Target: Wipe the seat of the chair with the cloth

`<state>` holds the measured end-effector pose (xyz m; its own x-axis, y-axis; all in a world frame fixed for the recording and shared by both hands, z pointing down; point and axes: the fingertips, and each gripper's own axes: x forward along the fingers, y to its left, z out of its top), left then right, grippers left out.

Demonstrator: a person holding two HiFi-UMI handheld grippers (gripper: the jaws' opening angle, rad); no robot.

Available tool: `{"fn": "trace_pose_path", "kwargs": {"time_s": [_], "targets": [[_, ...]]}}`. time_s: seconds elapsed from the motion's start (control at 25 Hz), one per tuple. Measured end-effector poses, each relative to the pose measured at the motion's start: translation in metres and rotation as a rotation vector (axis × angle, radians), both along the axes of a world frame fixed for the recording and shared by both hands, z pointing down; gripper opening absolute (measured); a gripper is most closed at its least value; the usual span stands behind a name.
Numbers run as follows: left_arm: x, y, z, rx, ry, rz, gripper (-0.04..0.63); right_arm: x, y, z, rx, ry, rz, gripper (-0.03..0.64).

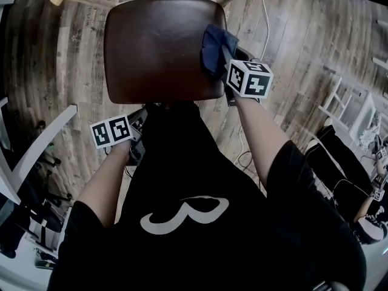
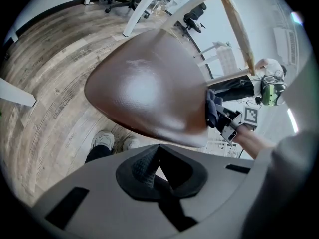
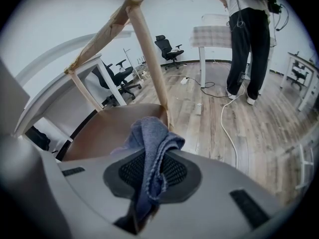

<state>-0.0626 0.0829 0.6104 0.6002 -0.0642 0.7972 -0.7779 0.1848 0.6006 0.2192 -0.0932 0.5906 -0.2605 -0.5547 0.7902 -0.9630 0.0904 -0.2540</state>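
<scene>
The brown padded chair seat (image 1: 157,47) fills the top middle of the head view. My right gripper (image 1: 220,60) is shut on a dark blue cloth (image 1: 215,44), which lies bunched on the seat's right edge. In the right gripper view the cloth (image 3: 149,138) hangs folded out of the shut jaws of the right gripper (image 3: 149,183), over the seat (image 3: 104,128). My left gripper (image 1: 138,126) hangs below the seat's front left corner, away from it. The left gripper (image 2: 158,171) is shut with nothing in it, facing the seat (image 2: 144,88) and the cloth (image 2: 213,108).
Pale wooden posts of the chair's back (image 3: 149,54) rise just beyond the cloth. A person (image 3: 249,39) stands on the wood floor to the right, beside a white cable (image 3: 227,108). Office chairs (image 3: 167,46) and a white desk (image 1: 36,150) stand around.
</scene>
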Motion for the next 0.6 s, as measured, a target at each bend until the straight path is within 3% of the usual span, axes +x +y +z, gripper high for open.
{"fn": "trace_pose_path", "kwargs": {"time_s": [0.28, 0.6], "targets": [[0.024, 0.006, 0.000, 0.000, 0.009, 0.028, 0.012, 0.031, 0.012, 0.005, -0.021, -0.006, 0.067, 0.055], [0.023, 0.018, 0.007, -0.019, -0.001, 0.059, 0.012, 0.032, 0.014, 0.001, -0.001, -0.020, 0.101, 0.055]]}}
